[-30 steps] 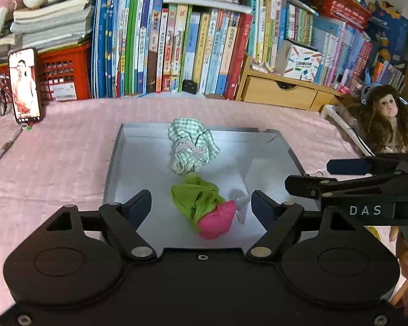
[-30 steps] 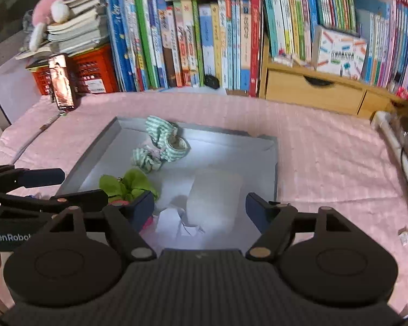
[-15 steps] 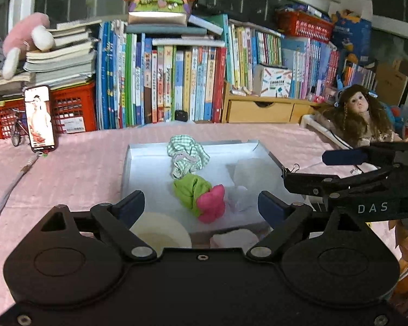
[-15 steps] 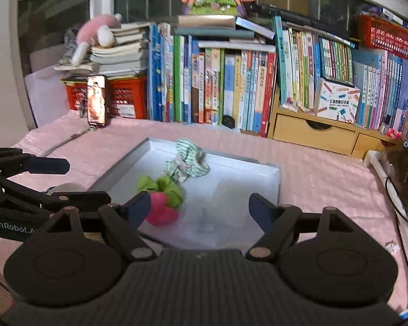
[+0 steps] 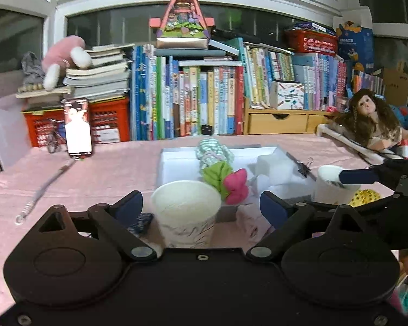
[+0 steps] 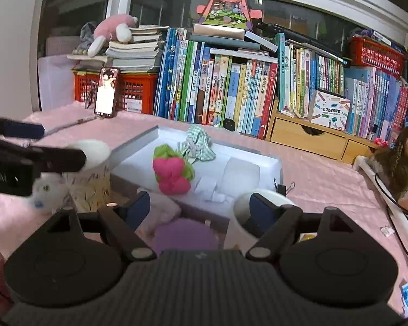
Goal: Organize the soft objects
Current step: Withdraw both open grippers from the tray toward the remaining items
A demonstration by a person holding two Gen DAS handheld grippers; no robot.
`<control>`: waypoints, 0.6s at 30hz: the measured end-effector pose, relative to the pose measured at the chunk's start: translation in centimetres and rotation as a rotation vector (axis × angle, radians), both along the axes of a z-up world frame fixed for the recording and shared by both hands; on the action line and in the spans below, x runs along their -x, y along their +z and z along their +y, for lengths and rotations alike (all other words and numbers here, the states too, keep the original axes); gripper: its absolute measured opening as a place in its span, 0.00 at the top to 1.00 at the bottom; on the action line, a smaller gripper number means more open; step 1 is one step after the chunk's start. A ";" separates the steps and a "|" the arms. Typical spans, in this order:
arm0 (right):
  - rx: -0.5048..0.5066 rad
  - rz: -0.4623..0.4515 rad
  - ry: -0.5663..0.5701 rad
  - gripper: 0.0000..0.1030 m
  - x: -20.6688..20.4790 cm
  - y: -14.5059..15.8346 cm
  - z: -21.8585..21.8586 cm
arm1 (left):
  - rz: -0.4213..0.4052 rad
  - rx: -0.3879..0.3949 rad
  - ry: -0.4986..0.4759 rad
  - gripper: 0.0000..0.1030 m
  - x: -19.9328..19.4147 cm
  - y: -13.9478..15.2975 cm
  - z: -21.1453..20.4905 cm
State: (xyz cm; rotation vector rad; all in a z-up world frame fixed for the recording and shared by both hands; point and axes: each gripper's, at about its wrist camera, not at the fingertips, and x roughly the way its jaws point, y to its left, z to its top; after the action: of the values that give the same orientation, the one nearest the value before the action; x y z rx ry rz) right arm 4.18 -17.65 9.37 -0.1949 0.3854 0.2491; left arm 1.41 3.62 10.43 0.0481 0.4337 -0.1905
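Observation:
A grey tray (image 5: pixel 176 154) lies on the pink tablecloth. In it are a green-checked cloth (image 5: pixel 213 153), a green and pink soft toy (image 5: pixel 227 180) and a white sponge block (image 5: pixel 272 164). In the right wrist view the tray (image 6: pixel 138 146) holds the same checked cloth (image 6: pixel 198 142), toy (image 6: pixel 172 172) and sponge (image 6: pixel 239 175). My left gripper (image 5: pixel 201 207) is open and empty, with a white paper cup (image 5: pixel 186 212) between its fingers' line of sight. My right gripper (image 6: pixel 200 207) is open and empty above a purple soft piece (image 6: pixel 185 235) and beside a second white cup (image 6: pixel 247 217).
Books, red baskets and a wooden drawer unit (image 5: pixel 280 122) line the far edge. A phone (image 5: pixel 77 127) stands at the back left, a doll (image 5: pixel 372 119) at the right. A pale pink cloth (image 5: pixel 247 220), a yellow dotted item (image 5: pixel 365 197) and a white fluffy toy (image 6: pixel 50 191) lie near the cups.
Both grippers have pulled back and lowered away from the tray. The two paper cups and the loose soft items in front of the tray have come into view.

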 end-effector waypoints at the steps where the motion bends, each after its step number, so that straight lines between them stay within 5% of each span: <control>1: 0.004 0.001 0.000 0.14 0.2 -0.2 0.1 | -0.005 -0.004 0.008 0.10 0.4 -0.2 0.2; 18: 0.003 -0.109 -0.037 0.11 2.8 -1.5 0.6 | 0.005 -0.013 0.101 0.09 2.0 -3.0 2.8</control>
State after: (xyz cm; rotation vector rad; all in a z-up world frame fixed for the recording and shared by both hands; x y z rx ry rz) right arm 1.36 -17.09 7.90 -0.2028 0.2809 0.2004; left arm -0.54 6.39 7.46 0.0382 0.4416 -0.0890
